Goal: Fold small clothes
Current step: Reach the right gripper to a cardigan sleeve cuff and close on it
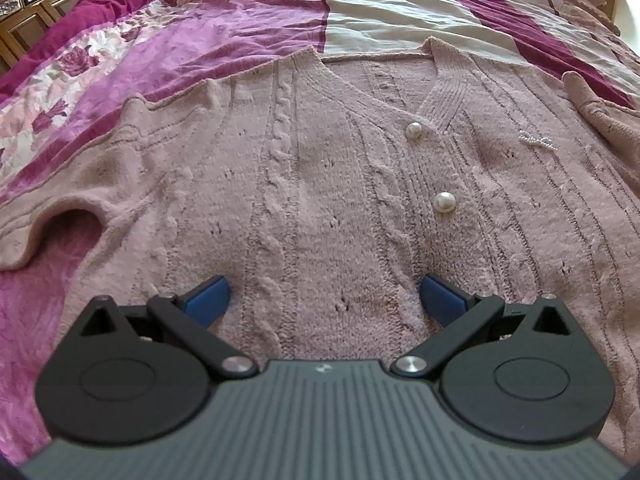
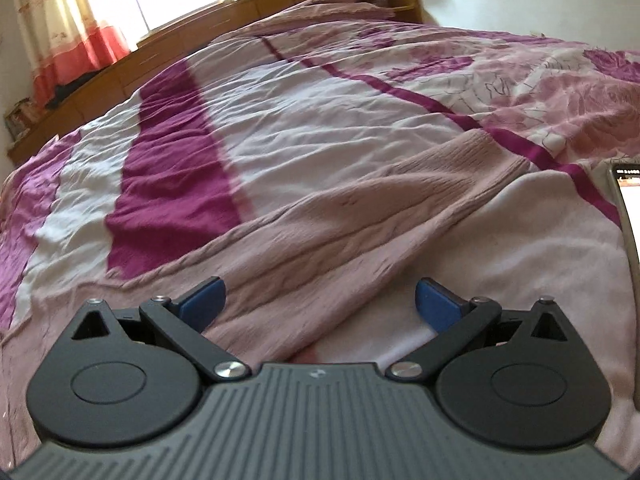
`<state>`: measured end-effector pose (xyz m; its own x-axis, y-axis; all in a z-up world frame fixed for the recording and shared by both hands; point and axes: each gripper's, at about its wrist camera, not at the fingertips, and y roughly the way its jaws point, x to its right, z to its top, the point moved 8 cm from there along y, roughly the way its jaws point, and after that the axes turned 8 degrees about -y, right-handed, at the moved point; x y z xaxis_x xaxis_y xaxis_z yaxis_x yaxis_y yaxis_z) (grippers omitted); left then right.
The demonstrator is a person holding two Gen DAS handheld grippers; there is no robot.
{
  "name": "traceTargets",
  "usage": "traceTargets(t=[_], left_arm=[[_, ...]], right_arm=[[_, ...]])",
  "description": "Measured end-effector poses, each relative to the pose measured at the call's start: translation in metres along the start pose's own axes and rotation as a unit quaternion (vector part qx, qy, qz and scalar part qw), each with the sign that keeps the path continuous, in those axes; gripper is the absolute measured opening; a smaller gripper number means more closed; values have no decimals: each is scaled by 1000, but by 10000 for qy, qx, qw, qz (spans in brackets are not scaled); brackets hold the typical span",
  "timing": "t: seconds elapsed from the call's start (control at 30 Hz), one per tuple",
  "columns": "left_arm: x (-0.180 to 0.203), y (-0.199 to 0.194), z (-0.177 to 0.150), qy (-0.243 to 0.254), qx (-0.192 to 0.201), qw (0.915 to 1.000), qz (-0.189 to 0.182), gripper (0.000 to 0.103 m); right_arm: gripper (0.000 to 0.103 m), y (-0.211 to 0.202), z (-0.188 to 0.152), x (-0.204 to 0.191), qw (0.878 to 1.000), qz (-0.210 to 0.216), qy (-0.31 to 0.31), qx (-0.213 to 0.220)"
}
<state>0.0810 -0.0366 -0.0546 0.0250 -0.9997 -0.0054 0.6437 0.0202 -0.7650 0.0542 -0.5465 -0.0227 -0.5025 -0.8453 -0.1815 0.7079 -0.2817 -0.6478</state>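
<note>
A dusty-pink cable-knit cardigan point(image 1: 320, 168) lies flat, front up, on the bed, with two pearl buttons point(image 1: 445, 202) down its placket and a V neckline at the far side. My left gripper point(image 1: 325, 300) hovers open low over the cardigan's lower front, nothing between its blue fingers. In the right wrist view one sleeve point(image 2: 380, 216) of the cardigan stretches away to the upper right over the bedspread. My right gripper point(image 2: 320, 300) stands open just above the sleeve's near end, holding nothing.
The bedspread point(image 1: 248, 16) has magenta, white and floral bands and is wrinkled. A phone point(image 2: 628, 208) lies at the right edge of the bed. A wooden headboard shelf point(image 2: 240, 12) and a curtained window point(image 2: 80, 20) stand beyond the bed.
</note>
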Motion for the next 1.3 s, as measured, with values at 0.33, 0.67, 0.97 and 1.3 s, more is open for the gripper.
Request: traceTargets(t=[0.33,0.67,0.97,1.3], left_arm=[[0,4,-1,-35,-18,10000,-43,103],[-1,6,0,-24,-81,9999,-80,103],[-3,-3,2,56,-1,9999,-138,103],[-28,-33,20,73,174,9998,4,103]], right_arm=[[61,23,20,22,9962,301,703,428],[12,-17,44,16,9911,581,642,1015],[11,-89,81,-5,9847,753,366,1529],[11,-139,80,-96,9793,1269,-67,1579]])
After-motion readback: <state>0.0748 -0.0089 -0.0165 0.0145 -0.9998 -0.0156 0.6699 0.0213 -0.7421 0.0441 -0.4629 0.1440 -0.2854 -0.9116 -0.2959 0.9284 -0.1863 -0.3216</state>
